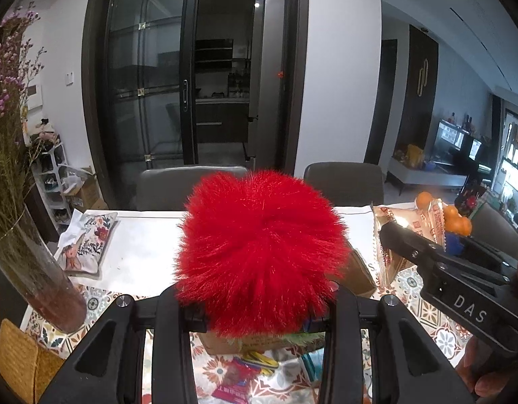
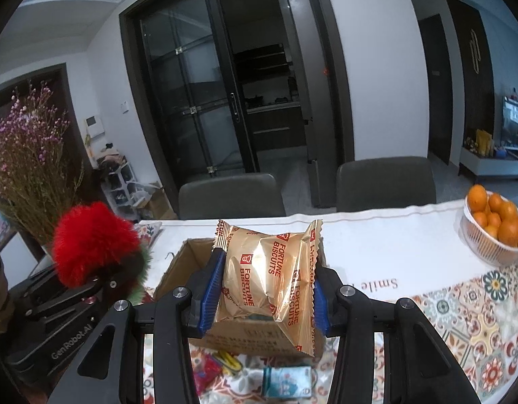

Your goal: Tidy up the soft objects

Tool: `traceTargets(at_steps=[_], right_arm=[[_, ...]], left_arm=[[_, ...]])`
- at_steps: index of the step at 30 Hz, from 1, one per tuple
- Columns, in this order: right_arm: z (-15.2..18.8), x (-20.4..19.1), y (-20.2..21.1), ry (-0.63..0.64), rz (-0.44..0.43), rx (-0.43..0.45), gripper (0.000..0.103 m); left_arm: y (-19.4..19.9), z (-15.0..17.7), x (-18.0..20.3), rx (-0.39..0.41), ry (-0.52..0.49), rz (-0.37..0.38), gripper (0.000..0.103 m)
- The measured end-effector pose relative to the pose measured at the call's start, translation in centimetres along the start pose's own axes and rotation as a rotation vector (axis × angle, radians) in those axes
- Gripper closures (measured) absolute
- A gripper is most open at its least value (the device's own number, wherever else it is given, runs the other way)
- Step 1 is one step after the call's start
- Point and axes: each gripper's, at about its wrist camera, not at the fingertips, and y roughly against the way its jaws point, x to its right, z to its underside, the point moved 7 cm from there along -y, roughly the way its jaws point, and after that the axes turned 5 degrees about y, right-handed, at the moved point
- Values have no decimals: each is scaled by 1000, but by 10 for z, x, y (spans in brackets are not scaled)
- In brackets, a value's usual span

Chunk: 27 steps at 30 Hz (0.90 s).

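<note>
My left gripper [image 1: 259,298] is shut on a fluffy red pompom [image 1: 260,249], held above an open cardboard box [image 1: 358,274]; the pompom hides the fingertips. It also shows in the right wrist view [image 2: 90,240] at the left. My right gripper [image 2: 265,294] is shut on a gold Fortune Biscuits packet [image 2: 270,282], held over the cardboard box [image 2: 191,259]. The packet [image 1: 393,232] and the right gripper body show at the right of the left wrist view.
A glass vase of dried purple flowers [image 1: 27,262] stands at the left. A floral pouch [image 1: 85,240] lies behind it. A basket of oranges [image 2: 494,225] sits at the right. Small packets [image 2: 286,382] lie on the patterned tablecloth [image 2: 477,320] in front of the box. Two chairs [image 2: 230,195] stand behind the table.
</note>
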Motion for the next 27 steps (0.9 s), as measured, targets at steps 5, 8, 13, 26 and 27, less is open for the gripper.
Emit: traceTargets(at_steps=[5,8,13,26,27], right_arm=[[-10,-3,-14,25,-1,-4,56],[-14,-3,-23,38,0,-13,56],[-18,2,-44,43,-8,-50,56],[-7,6,-101,90,-16,-205,56],[-6,6,-105,91,-19,-216,56]], left_arm=[[-15,-9,-2,-11,1,0,67],[-26,-13,-3,-19,-11,-6,67],[-48,-17,-5,-51,-26,-18,67],[-106,-1,-5,-206,-65,-24,66],[-110,2,-5,-221,-68,-22,66]])
